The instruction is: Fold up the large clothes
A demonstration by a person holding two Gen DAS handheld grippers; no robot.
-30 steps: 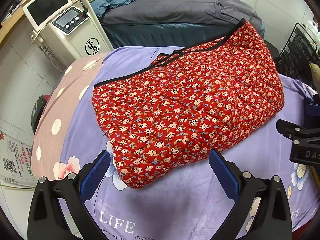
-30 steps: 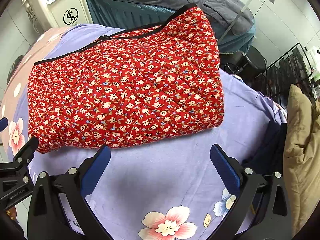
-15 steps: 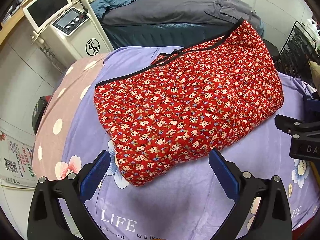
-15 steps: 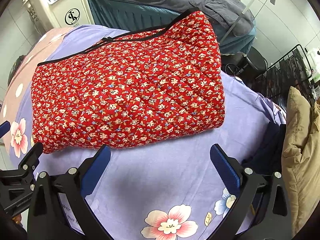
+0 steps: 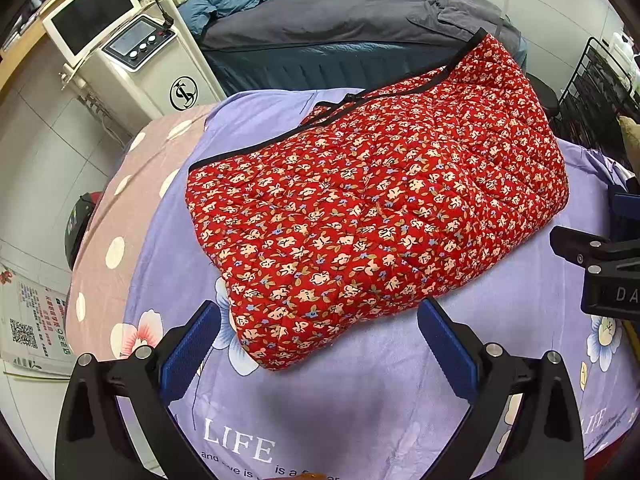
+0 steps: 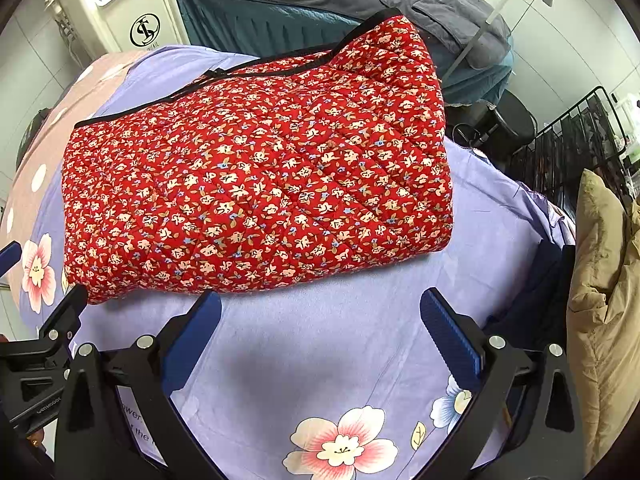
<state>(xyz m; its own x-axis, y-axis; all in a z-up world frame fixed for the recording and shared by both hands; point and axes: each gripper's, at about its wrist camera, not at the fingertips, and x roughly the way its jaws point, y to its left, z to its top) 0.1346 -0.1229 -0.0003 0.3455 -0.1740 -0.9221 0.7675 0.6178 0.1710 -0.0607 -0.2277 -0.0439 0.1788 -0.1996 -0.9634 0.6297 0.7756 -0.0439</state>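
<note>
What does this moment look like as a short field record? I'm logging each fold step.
garment: red floral quilted garment, folded into a thick bundle, black trim along far edge
surface: lavender floral sheet
left hand-held gripper: open, empty, near bundle's corner
right hand-held gripper: open, empty, short of bundle's near edge
background: white machine, gray-covered bed, tan cushion

A big red flowery padded coat [image 5: 372,208] lies folded on a purple bed sheet [image 5: 360,412] with flowers and the word LIFE on it. The left gripper [image 5: 320,344] is wide open, with nothing in it, and its blue pads [image 5: 188,354] sit just in front of the coat's near corner. The right gripper [image 5: 600,268] pokes in at the right edge. A white machine [image 5: 140,60] stands behind the bed.
</note>
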